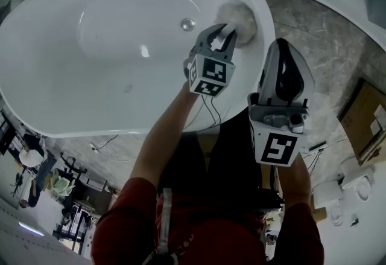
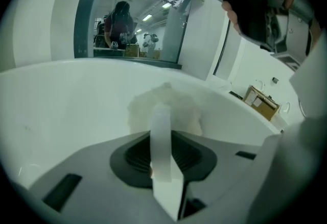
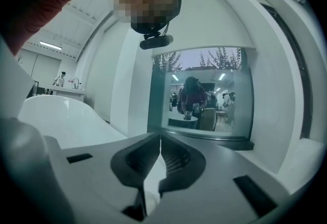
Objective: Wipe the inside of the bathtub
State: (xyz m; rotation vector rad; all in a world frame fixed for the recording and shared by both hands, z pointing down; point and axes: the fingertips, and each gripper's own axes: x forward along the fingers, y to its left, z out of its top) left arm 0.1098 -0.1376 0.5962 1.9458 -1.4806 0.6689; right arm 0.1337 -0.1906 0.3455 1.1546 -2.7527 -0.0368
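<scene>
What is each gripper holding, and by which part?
The left gripper pinches the fluffy white cloth by its near edge; the right gripper holds nothing.

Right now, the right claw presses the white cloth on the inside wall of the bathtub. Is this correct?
No, it is the left claw that presses the white cloth on the inside wall of the bathtub. The head view shows this; the right claw is shut and empty.

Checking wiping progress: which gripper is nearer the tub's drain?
Left. The left gripper holds a cloth against the tub wall just beside the drain; the right gripper is raised, shut, past the rim, farther off.
</scene>
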